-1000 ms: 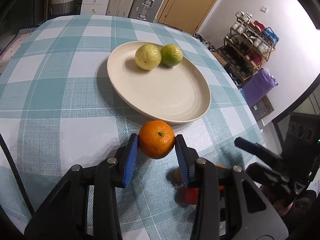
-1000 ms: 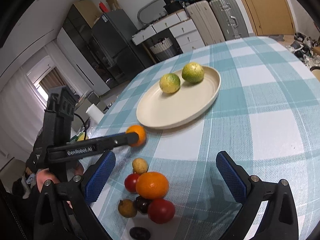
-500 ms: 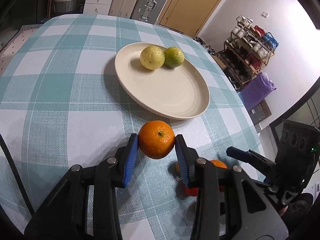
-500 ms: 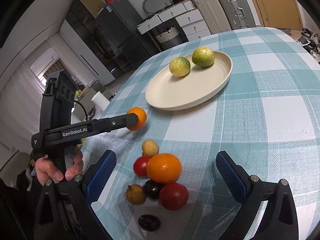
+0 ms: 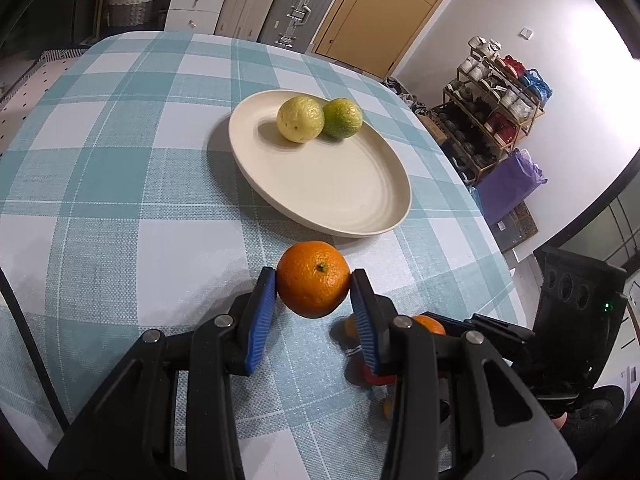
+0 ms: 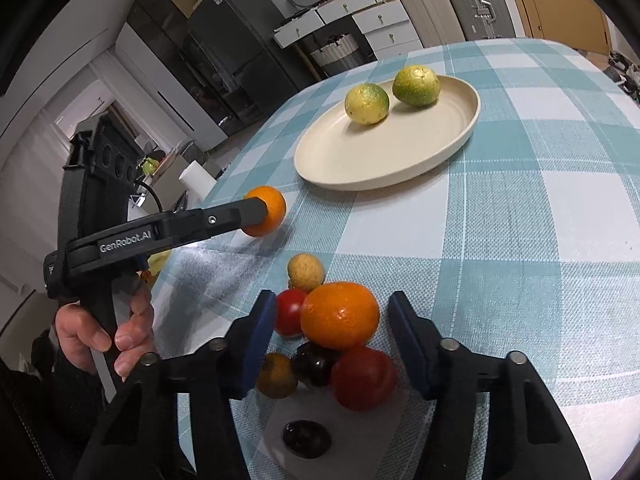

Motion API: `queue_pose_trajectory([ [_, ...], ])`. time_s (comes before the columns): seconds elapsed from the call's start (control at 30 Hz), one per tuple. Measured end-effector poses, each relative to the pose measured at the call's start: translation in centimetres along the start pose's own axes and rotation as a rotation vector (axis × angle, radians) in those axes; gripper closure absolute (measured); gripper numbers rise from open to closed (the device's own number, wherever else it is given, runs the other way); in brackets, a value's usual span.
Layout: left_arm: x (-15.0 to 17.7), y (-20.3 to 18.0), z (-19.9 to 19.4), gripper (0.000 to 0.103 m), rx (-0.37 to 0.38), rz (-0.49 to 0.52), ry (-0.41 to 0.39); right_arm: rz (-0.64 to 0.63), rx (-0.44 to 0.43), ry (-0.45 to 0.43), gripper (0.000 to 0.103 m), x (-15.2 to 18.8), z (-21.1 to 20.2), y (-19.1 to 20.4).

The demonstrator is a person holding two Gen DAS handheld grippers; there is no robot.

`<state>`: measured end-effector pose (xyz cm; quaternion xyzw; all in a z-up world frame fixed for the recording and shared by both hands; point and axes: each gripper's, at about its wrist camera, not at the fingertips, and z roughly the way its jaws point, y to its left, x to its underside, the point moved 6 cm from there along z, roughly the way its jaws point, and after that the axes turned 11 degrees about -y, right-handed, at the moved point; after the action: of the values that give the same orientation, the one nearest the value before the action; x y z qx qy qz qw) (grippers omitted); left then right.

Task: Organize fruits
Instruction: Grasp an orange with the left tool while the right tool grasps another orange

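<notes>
My left gripper point(image 5: 313, 280) is shut on a small orange point(image 5: 313, 278), held just above the checked cloth short of the cream plate point(image 5: 360, 200). Two yellow-green citrus point(image 5: 300, 119) point(image 5: 342, 118) lie at the plate's far side. In the right wrist view, my right gripper point(image 6: 333, 314) straddles a larger orange point(image 6: 340, 316) on top of a fruit pile. Its jaws are closing, with small gaps still showing beside the orange. The left gripper point(image 6: 262, 210) with its orange point(image 6: 274, 212) shows at the left there.
The pile holds two red tomatoes point(image 6: 362, 376) point(image 6: 290, 312), a tan round fruit point(image 6: 306, 272), a dark plum point(image 6: 314, 364) and a brownish fruit point(image 6: 276, 376); a dark fruit point(image 6: 306, 438) lies nearer. A hand point(image 6: 100, 332) grips the left tool past the table's left edge.
The right gripper's jaws have narrowed from wide apart to close around the larger orange, and it has come nearer the pile. The left gripper keeps its orange and has hardly moved.
</notes>
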<state>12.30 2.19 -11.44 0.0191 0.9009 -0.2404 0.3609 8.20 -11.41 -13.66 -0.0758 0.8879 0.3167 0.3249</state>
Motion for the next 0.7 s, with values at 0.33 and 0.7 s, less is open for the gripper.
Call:
queue_pose_trajectory([
  [0.33,0.2,-0.3,-0.1,0.068,-0.001,0.018,0.000,0.045,-0.001,-0.012,0.062,0.1,-0.3,-0.6],
  [0.7,-0.1,-0.4,-0.7,0.068,-0.005,0.031,-0.013,0.054,-0.021,-0.064,0.062,-1.0,-1.5,-0.3],
])
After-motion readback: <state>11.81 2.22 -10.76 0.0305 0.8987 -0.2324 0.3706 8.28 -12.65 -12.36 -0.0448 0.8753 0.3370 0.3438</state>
